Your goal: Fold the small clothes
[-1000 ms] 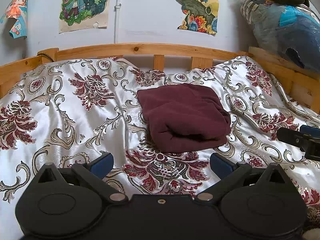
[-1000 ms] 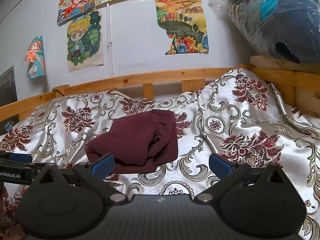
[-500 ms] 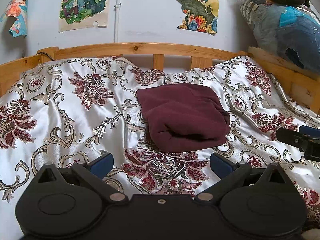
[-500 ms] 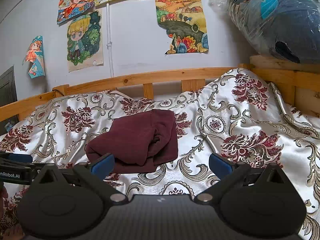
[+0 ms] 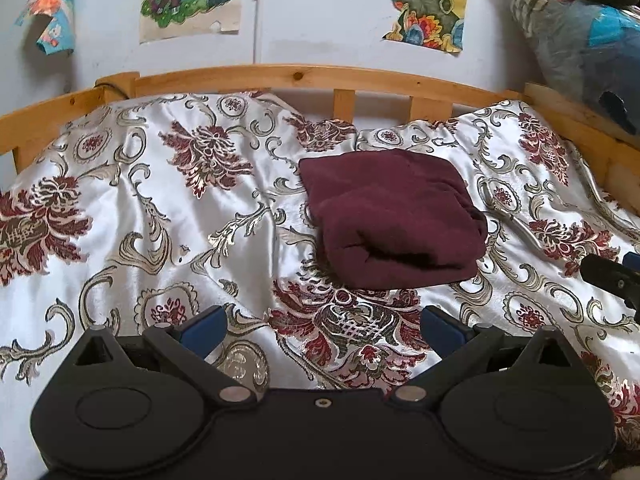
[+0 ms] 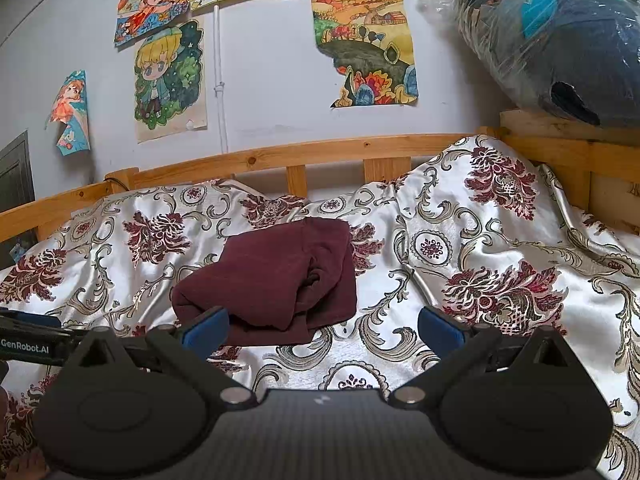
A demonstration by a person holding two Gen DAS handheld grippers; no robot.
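Cartoon posters [image 6: 170, 80] hang on the pale wall behind a wooden bed rail [image 5: 304, 76], and the whole bed is covered by a shiny white bedspread [image 5: 132, 216] with dark red flowers and plenty of wrinkles.

Starting at the left, the left gripper [image 5: 320, 326] hangs low over the near part of the bedspread, its blue-tipped fingers [image 5: 202, 326] spread wide with nothing between them. Ahead of it and a little to its right lies the maroon garment [image 5: 390, 216], already doubled into a thick, roughly square bundle near the middle of the bed, short of the rail. Neither tool touches it.

It looks soft, limp and light, a knit that will sag and slide open if lifted by one point. The satin under it seems slippery, so I would expect the bundle to skate when pushed. The near rolled edge, where the layers gape a little, or the two near corners, look like the places to pinch.

Over on the right, the right gripper [image 6: 322, 328] is likewise spread open and empty. From its side the garment lies ahead and to the left, close beyond its left finger.
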